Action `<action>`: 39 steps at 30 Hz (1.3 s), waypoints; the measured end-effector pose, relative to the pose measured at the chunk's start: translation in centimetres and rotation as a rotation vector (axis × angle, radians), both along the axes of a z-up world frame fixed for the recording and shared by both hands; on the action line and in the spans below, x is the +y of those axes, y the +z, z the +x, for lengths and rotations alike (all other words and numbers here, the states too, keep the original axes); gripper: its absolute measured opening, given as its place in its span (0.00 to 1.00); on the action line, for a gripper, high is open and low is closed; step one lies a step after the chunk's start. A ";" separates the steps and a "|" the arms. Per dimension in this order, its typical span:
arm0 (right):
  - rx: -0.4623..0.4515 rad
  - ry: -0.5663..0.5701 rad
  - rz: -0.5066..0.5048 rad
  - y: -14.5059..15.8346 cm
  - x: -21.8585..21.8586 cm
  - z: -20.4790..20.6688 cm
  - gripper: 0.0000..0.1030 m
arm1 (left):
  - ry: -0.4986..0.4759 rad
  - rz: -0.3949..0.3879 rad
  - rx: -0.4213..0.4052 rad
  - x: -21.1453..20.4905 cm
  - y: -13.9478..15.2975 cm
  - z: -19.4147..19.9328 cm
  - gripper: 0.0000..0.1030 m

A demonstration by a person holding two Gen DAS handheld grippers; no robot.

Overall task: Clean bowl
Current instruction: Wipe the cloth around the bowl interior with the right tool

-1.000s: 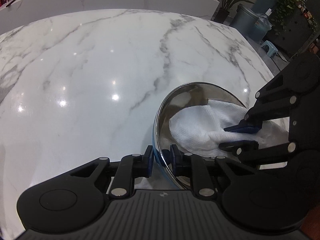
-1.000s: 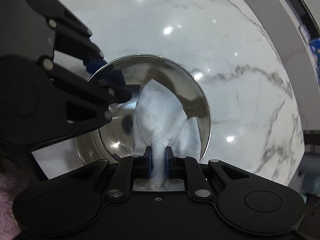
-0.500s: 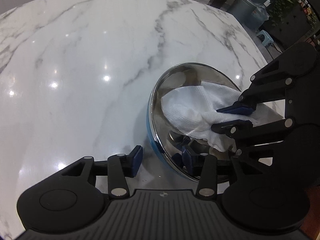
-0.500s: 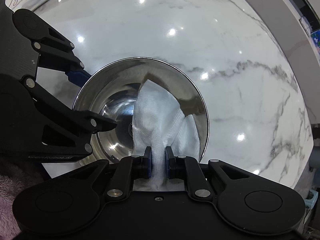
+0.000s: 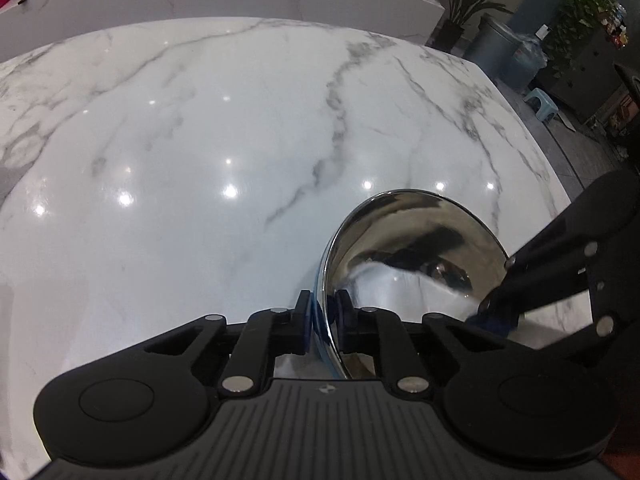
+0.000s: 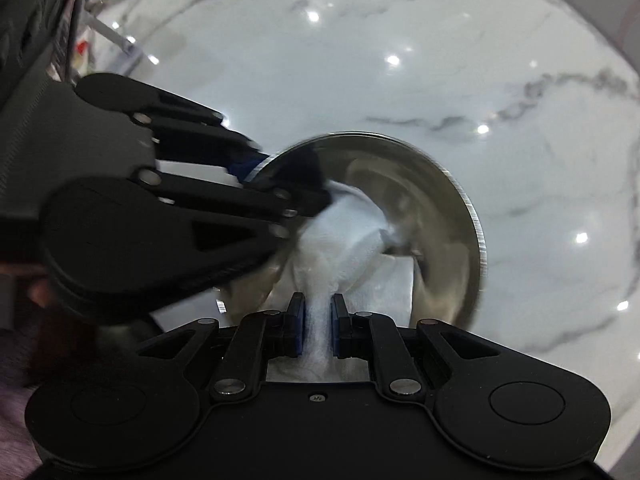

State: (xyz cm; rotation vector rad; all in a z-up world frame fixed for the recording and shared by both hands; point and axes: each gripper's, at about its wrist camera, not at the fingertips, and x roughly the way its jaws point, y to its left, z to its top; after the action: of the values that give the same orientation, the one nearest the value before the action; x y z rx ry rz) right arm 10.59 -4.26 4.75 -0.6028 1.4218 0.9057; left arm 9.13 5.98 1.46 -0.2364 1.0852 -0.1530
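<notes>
Cloth (image 6: 320,312) sits pinched between the pads of the right gripper (image 6: 318,330) at the bottom centre of the right wrist view, and from there it runs straight ahead and up into the bowl (image 6: 436,216), which fills the middle of that frame with its open mouth turned toward the camera. So the surface to be wiped lies directly forward along the right gripper's fingers, with the wad of cloth pressed against the lower left of the inner wall; the blur there suggests a wiping stroke is under way. In the left wrist view the left gripper (image 5: 323,320) is closed on the near rim of the bowl (image 5: 416,236) at lower centre, one pad outside on the blue skin and one inside on the shiny steel, holding the bowl tipped on its edge. The right gripper's black linkage (image 5: 560,272) comes in from the lower right of that frame. The nearest obstacle to a wider sweep is, I judge, the left gripper's inner finger (image 6: 256,200), which reaches over the rim at centre left of the right wrist view, touching or just beside the cloth. Beyond the bowl lies bare marble table (image 5: 200,140), and further off, at the upper right, stand a bin (image 5: 500,52), a small stool (image 5: 540,102) and potted plants (image 5: 580,4).
</notes>
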 end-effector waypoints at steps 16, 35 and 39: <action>-0.239 0.142 -0.157 -0.6 0.3 -1.3 0.10 | -0.012 -0.001 0.026 0.2 -0.2 -0.1 0.20; -0.001 -0.012 0.010 -0.7 -1.1 0.2 0.11 | -0.032 -0.035 0.052 0.2 -0.3 -0.4 0.14; 0.048 -0.041 0.022 -1.3 -1.7 0.6 0.11 | -0.032 -0.025 0.043 0.2 -0.2 -0.5 0.13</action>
State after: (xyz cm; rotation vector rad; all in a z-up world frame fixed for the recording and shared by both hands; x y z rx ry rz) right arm 11.19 -5.92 3.50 -0.5368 1.4601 0.9072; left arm 8.65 6.18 1.26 -0.2459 1.1303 -0.1914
